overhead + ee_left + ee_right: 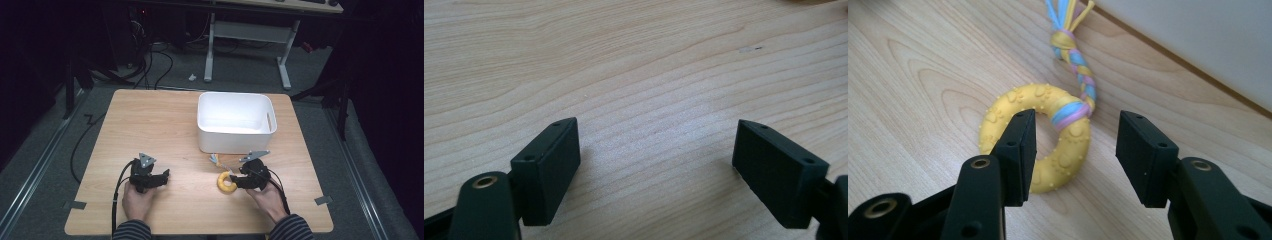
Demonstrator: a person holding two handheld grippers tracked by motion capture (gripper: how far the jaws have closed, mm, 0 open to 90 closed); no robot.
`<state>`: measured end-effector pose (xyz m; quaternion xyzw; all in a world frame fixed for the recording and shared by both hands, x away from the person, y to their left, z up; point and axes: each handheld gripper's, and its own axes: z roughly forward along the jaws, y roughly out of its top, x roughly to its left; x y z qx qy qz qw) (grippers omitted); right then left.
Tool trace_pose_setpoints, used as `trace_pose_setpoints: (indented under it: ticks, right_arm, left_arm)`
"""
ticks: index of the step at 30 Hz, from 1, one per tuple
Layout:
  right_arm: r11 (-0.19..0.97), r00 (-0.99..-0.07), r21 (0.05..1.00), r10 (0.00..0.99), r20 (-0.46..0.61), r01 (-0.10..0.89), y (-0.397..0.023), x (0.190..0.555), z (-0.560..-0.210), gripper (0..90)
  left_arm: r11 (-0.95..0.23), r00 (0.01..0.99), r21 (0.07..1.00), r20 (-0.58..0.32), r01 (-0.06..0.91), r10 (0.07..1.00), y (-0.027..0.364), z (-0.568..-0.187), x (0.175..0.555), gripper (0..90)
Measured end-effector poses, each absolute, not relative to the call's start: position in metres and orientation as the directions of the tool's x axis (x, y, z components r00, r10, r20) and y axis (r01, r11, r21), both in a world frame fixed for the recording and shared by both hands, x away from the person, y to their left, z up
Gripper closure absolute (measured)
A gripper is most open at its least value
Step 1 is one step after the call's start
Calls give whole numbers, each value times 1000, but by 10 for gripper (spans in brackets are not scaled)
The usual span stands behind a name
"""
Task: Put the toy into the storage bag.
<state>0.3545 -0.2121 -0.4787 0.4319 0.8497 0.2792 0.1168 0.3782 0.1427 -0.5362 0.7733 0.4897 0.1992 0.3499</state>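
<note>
Right gripper point(1075, 150) fingers point(1018, 155) part-open, straddling the near side of the yellow ring toy point(1035, 142): one jaw sits over the ring's hole, the other outside it, pads not pressing, nothing grasped. Left gripper point(656, 165) fingers wide apart over bare table point(624, 65), released. Right gripper view shows the toy's braided rope tail point(1080, 70) running toward the frame's top. High view puts the toy at lower centre, just below the white bin point(235, 121), both hands low on the table, grippers pointing inward.
</note>
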Motion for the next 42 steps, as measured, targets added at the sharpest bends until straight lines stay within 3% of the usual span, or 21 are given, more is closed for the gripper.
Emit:
trace_pose_setpoints:
  ticks: [16, 25, 42]
  right_arm:
    - [505, -594, 487, 804, 34, 712, -194, 366, -493, 516]
    - [525, -591, 454, 807, 5, 720, -191, 370, -502, 593]
    - [527, -603, 458, 797, 25, 716, -194, 371, -501, 645]
  left_arm:
    - [-279, 442, 736, -31, 617, 897, 142, -536, 378, 195]
    - [-276, 440, 736, -33, 618, 897, 143, -536, 378, 196]
    - [-277, 439, 736, -30, 618, 898, 142, -536, 378, 200]
